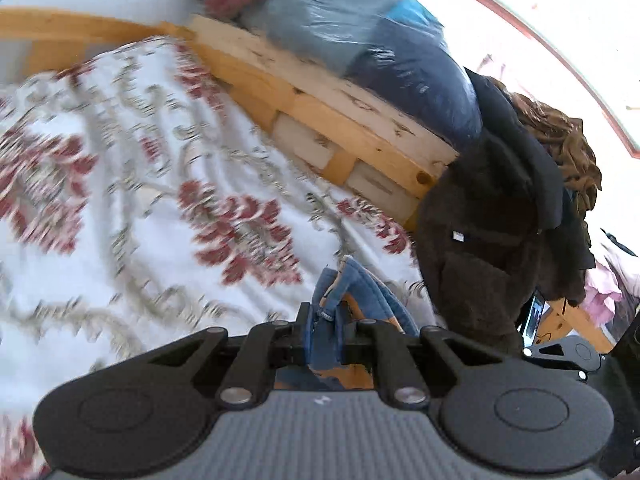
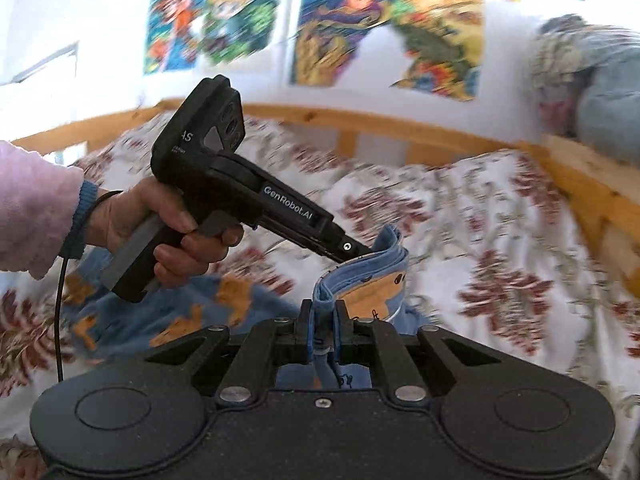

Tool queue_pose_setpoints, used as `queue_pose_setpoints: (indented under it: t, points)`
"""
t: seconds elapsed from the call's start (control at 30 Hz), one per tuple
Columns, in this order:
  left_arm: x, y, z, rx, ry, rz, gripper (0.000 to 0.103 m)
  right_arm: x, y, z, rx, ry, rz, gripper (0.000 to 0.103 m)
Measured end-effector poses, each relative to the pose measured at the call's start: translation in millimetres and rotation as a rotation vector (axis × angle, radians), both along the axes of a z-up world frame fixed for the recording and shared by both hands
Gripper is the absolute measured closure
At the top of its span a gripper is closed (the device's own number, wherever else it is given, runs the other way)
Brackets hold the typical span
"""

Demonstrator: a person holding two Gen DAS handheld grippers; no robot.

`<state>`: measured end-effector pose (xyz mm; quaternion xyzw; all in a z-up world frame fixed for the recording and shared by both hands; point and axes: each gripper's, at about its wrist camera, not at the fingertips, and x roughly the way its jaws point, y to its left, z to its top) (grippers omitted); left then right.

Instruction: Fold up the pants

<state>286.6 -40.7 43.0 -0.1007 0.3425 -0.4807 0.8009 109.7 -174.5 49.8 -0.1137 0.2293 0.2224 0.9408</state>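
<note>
So the bed [image 2: 500, 220] with its floral cover is the folding surface, roomy enough to spread things flat. Most of the pants [image 2: 168, 312], blue with orange patches, lie on it, while one edge is lifted so it can be carried over. The left hand-held gripper [image 2: 362, 254] and the right hand-held gripper [image 2: 322, 316] are each clamped on that edge, probably the waistband, though blur makes that hard to call.

Bed: floral cover [image 1: 132, 184], wooden rail [image 2: 400, 126] along far edge.
Wall: white, colourful posters [image 2: 320, 28].
Window: red frame [image 1: 560, 52], bright daylight.
</note>
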Motion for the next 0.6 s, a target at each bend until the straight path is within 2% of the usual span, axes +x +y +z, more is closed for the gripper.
queue_pose_setpoints:
  t: [0.17,0.3,0.47,0.6]
  points:
    - [-15.0,45.2,-29.1,-0.064,0.049,0.072,0.092,-2.0,31.7,-27.3,-0.054,0.077,0.085,0.094]
    - [-30.0,70.2,-51.6,-0.065,0.075,0.11,0.092,-9.8,49.1,-49.5,-0.117,0.094,0.137,0.094]
    - [-45.0,95.6,-78.7,-0.077,0.134,0.167,0.092,-11.8,55.9,-51.2,-0.137,0.116,0.161,0.094]
    - [-52.9,106.3,-84.9,-0.094,0.143,0.185,0.092,-9.6,64.6,-51.1,-0.159,0.122,0.179,0.094]
